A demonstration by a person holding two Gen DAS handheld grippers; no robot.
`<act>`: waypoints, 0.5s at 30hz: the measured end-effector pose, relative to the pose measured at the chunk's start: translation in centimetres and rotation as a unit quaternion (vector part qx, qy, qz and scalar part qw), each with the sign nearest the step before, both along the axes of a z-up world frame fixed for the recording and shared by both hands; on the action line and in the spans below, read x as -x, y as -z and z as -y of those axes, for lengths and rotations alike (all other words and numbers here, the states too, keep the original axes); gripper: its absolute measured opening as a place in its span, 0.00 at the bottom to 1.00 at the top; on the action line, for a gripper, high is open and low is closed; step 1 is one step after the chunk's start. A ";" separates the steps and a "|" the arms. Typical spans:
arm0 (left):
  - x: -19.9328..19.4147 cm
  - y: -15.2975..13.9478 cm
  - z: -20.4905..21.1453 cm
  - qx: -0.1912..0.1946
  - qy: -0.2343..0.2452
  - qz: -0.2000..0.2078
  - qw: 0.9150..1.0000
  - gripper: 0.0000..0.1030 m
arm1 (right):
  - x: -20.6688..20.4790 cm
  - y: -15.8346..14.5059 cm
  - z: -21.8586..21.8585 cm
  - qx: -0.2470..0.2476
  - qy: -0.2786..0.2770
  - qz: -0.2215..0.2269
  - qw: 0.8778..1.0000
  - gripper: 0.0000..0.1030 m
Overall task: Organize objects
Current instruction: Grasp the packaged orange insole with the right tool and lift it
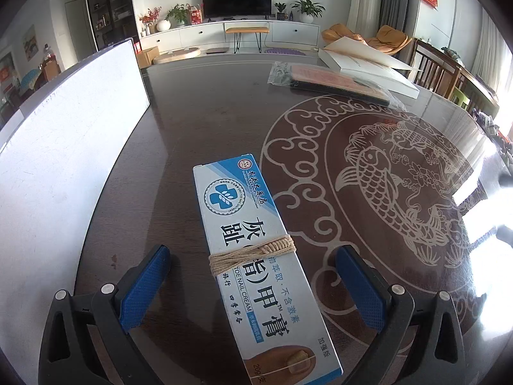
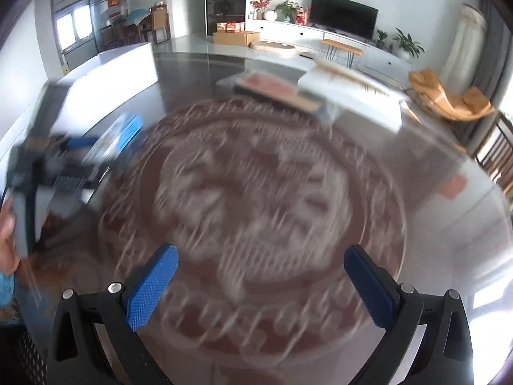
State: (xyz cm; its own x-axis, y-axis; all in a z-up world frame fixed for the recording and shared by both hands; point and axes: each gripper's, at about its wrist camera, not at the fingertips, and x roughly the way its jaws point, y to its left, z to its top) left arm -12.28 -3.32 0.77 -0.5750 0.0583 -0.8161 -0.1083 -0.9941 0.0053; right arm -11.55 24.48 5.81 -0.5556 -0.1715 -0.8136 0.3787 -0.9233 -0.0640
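Observation:
A blue and white toe nail cream box [image 1: 253, 256], bound with beige string round its middle, lies flat on the dark table [image 1: 198, 122]. My left gripper [image 1: 253, 256] is open, its blue pads on either side of the box and apart from it. The right wrist view is motion-blurred. My right gripper [image 2: 261, 256] stands open over the fish pattern [image 2: 256, 199] with nothing between its fingers. At the left edge of that view the other gripper [image 2: 48, 157] and the box [image 2: 118, 134] show, with a hand [image 2: 8, 240] below them.
A big white box [image 1: 64, 147] stands along the table's left side. At the far right lie a bagged flat item [image 1: 333, 80] and an open white box [image 1: 365, 64]. Chairs [image 1: 442, 70] stand beyond the right edge.

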 end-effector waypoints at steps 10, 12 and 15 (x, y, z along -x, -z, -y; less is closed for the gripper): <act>0.0 0.0 0.0 0.000 0.000 0.000 1.000 1.00 | 19.9 -1.1 4.9 0.001 -0.015 0.035 0.999 1.00; 0.0 0.0 0.0 0.000 0.000 0.000 1.000 1.00 | 21.9 -0.9 7.8 -0.023 -0.058 0.035 0.997 1.00; 0.0 0.0 0.0 0.000 0.000 0.000 1.000 1.00 | 24.5 -0.4 11.3 -0.033 -0.104 0.045 0.993 1.00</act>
State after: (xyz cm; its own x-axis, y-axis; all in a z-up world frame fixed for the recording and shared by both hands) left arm -12.27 -3.32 0.76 -0.5750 0.0582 -0.8161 -0.1082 -0.9941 0.0053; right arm -36.07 13.16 6.19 -0.4373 -0.2197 -0.8721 0.5686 -0.8188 -0.0788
